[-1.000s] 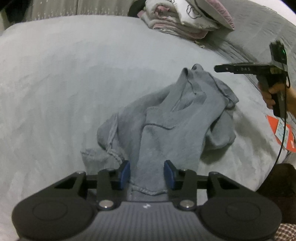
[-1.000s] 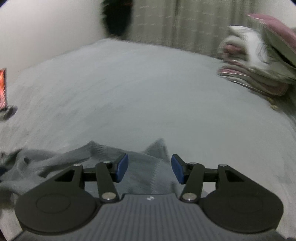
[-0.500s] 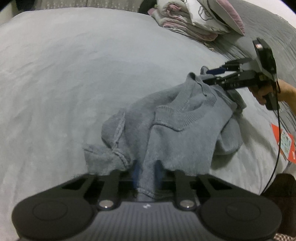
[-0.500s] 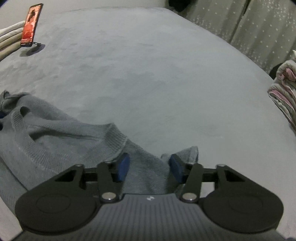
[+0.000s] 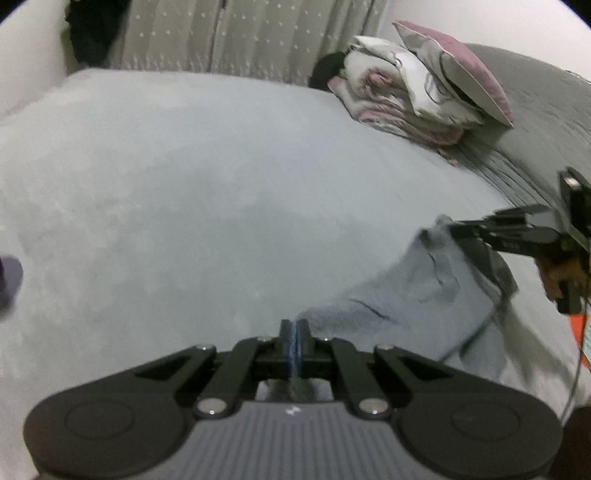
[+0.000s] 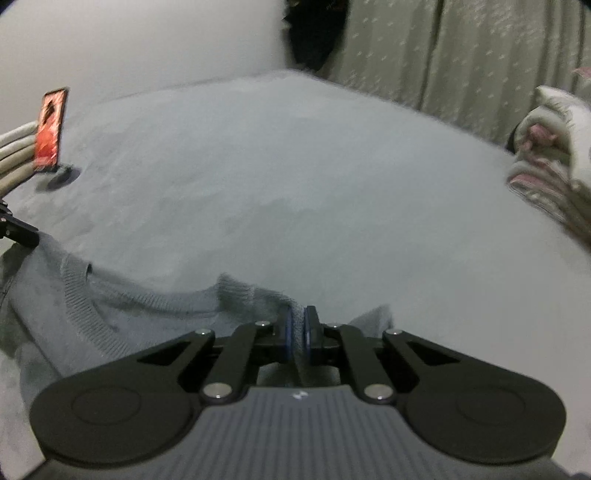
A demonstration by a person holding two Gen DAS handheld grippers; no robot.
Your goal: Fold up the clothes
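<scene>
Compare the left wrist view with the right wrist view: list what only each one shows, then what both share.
Only the left wrist view: the purple-backed pillow on the bedding pile, the person's hand holding the right claw, and an orange tag at the right edge.

Only the right wrist view: the phone on its stand with a lit red screen, folded light cloth behind it, and the sweater's ribbed collar.

Both: the grey sweater, the grey bed cover, the dotted curtain and the pink-and-white bedding pile. Each claw is shut on sweater fabric.

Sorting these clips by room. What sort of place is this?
Most likely a bedroom: a wide grey bed, stacked bedding with a pillow at its far corner, and curtains behind.
</scene>
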